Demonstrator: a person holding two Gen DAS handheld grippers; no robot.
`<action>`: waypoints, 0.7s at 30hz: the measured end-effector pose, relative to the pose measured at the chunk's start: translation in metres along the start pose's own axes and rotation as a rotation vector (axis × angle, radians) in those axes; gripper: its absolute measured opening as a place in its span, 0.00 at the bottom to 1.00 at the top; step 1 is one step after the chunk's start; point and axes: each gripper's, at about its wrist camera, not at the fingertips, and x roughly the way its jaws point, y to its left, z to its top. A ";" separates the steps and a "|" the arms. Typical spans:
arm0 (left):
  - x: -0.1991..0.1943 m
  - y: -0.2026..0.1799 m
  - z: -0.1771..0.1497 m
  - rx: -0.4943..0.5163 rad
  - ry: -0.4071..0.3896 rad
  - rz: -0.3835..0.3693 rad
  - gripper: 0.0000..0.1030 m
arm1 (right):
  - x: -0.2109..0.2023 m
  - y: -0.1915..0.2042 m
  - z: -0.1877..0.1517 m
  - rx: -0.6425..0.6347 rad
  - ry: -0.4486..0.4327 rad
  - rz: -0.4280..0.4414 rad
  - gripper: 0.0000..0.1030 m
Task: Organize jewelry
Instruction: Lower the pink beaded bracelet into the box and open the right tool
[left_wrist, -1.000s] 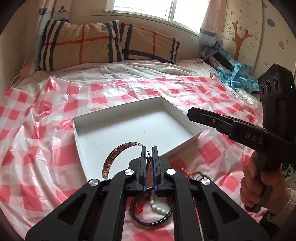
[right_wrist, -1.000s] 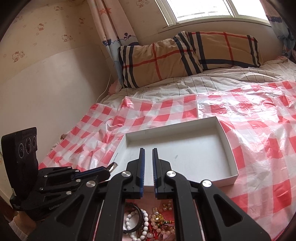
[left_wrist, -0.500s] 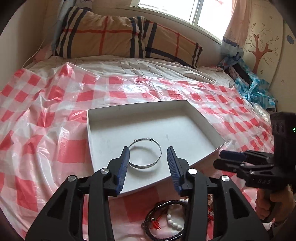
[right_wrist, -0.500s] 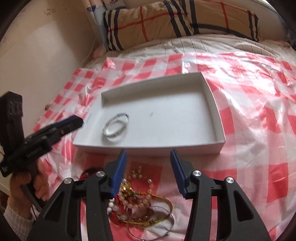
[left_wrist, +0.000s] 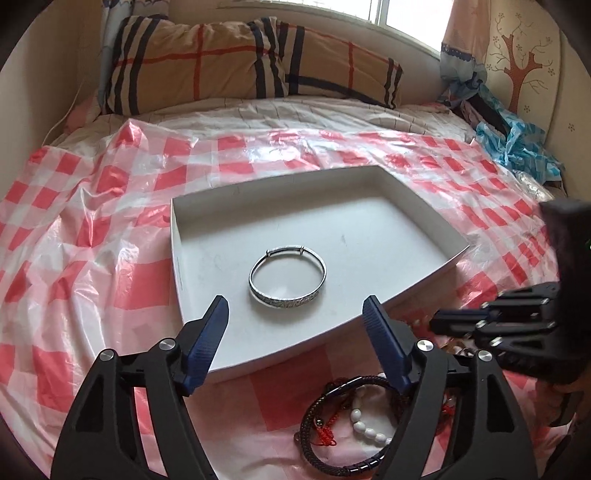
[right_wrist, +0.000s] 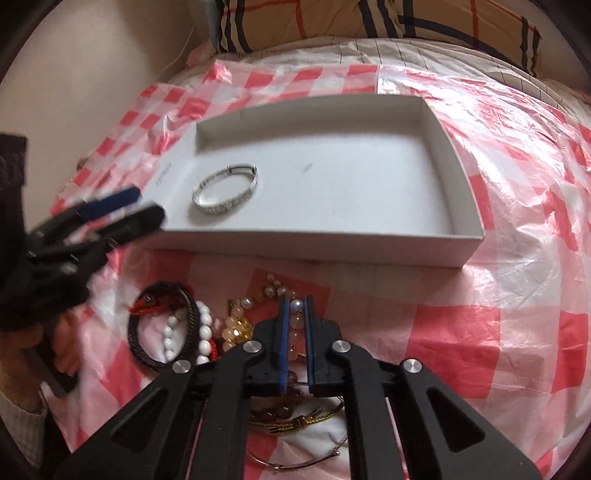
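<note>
our left tongs (left_wrist: 295, 321) are opening, empty; the silver bangle (left_wrist: 287, 278) now lies in the white box (left_wrist: 424, 206). our right tongs (right_wrist: 295, 314) have just shut on a pink bead bracelet (right_wrist: 295, 334), likely next in.

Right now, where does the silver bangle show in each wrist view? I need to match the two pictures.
Left wrist view: the silver bangle lies flat in the white box, centre of the picture, beyond the open left gripper.
Right wrist view: the same bangle lies in the box's left part, upper left of centre.
Shared landmark: the plaid pillow behind the box.
</note>
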 end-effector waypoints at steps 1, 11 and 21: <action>0.005 0.003 -0.002 -0.004 0.025 -0.001 0.69 | -0.008 -0.002 0.003 0.013 -0.036 0.019 0.08; 0.009 0.010 -0.010 0.106 0.093 0.100 0.69 | -0.043 0.015 0.065 0.067 -0.277 0.071 0.08; 0.004 0.018 -0.011 0.101 0.124 0.128 0.69 | 0.040 -0.006 0.057 0.089 -0.058 -0.057 0.36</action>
